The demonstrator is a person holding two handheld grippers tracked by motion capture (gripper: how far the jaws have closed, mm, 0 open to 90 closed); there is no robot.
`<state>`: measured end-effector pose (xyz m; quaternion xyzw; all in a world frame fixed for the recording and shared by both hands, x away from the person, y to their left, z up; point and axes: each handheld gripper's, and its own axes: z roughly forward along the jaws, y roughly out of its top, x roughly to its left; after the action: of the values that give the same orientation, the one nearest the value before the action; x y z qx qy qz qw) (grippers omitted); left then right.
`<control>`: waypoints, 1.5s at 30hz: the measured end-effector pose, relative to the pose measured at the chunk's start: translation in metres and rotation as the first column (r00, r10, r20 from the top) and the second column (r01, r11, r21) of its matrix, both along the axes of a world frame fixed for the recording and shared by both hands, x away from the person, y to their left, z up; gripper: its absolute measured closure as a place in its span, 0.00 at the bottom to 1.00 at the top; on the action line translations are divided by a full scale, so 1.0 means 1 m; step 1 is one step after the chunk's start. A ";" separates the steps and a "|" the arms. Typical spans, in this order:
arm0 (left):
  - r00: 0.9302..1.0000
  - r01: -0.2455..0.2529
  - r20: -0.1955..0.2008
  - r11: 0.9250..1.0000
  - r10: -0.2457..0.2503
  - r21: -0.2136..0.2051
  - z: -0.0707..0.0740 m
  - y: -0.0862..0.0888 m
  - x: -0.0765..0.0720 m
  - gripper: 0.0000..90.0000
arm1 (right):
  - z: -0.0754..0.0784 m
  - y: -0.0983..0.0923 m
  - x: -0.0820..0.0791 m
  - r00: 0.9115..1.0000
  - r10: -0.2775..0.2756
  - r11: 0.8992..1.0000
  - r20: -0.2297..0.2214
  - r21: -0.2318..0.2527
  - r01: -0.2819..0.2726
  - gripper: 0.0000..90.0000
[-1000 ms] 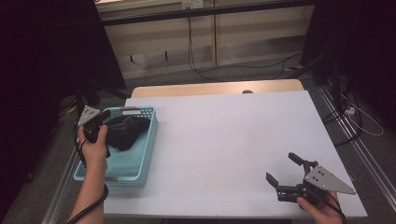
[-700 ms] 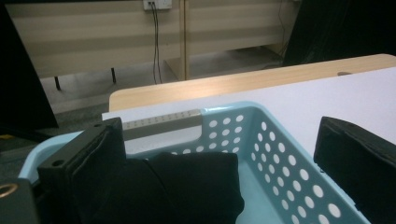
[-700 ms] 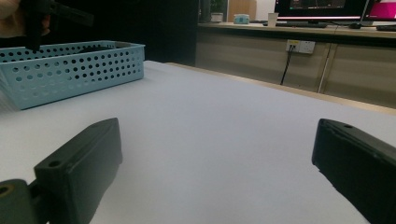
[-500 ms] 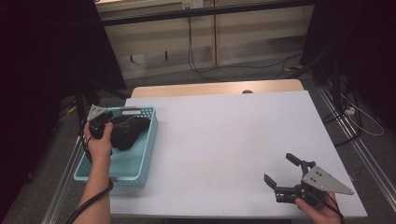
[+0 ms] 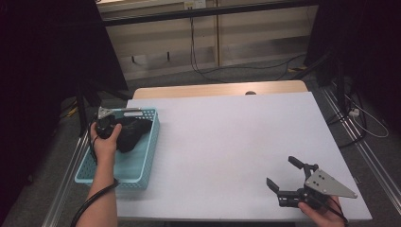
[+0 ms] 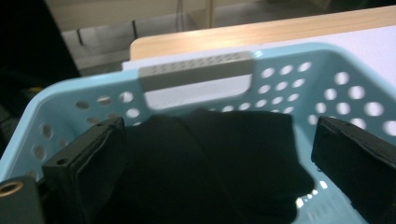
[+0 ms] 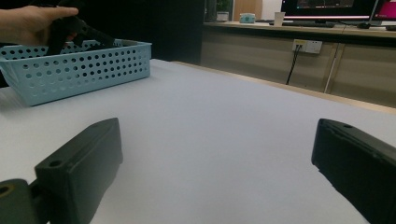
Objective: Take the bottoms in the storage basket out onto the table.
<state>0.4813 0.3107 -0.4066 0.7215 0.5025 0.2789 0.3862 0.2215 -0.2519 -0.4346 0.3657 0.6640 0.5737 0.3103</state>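
A black cloth (image 5: 133, 133) lies bundled in the light blue basket (image 5: 142, 161) at the table's (image 5: 227, 142) nine o'clock. The left gripper (image 6: 219, 154) hangs over it, jaws spread wide either side, gripping nothing. At five o'clock the right gripper (image 5: 283, 182) rests wide open and empty.

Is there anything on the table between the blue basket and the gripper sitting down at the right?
Nothing: in the high view, bare white table runs from the basket to the right gripper.

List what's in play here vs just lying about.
In play:
- left gripper, jaws open around the black cloth
- blue basket holding the cloth

Lying about:
- right gripper, open, near the table's front right edge
- cables on the floor behind
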 end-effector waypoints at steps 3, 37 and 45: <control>0.999 -0.017 -0.028 0.999 0.018 0.045 -0.004 0.000 0.003 0.04 | 0.000 0.001 -0.001 1.000 0.004 1.000 -0.004 0.006 -0.004 0.01; 0.968 -0.131 -0.207 0.988 0.145 0.079 -0.044 -0.002 0.016 0.00 | -0.002 0.004 -0.002 0.999 0.034 0.999 -0.012 0.018 -0.034 0.01; 0.957 -0.139 -0.237 0.981 0.168 0.137 -0.044 -0.009 0.014 0.03 | -0.002 0.004 -0.002 0.999 0.038 0.999 -0.013 0.022 -0.038 0.01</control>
<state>0.4953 0.3021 -0.4501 0.7310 0.5839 0.2452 0.2541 0.2190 -0.2483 -0.4363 0.3603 0.6666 0.5842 0.2908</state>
